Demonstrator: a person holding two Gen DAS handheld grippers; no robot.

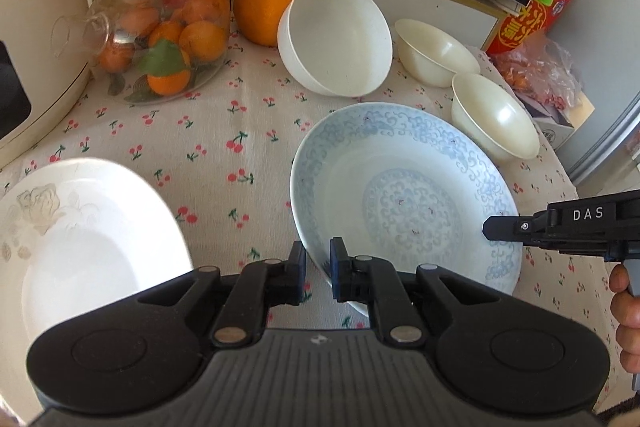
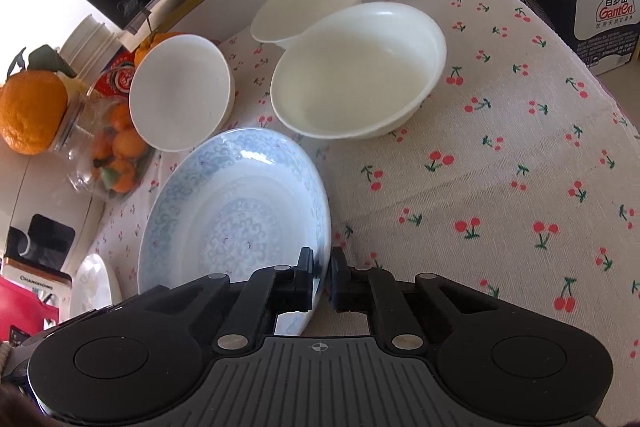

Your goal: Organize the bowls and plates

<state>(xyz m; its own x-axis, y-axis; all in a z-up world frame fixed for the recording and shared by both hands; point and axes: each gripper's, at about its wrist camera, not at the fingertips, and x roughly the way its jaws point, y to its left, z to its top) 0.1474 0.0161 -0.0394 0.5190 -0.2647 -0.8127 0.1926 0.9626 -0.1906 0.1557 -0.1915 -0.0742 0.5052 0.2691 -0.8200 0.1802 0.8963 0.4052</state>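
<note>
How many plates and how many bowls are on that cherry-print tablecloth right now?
Plates: 2, the blue-patterned plate pinched at its rim by both the left gripper and the right gripper, and the white plate.
Bowls: 3, the large white bowl lying tilted and two small cream bowls.
Total: 5 dishes.

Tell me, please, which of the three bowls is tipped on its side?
The large white bowl beside the big orange; both small cream bowls sit upright.
</note>
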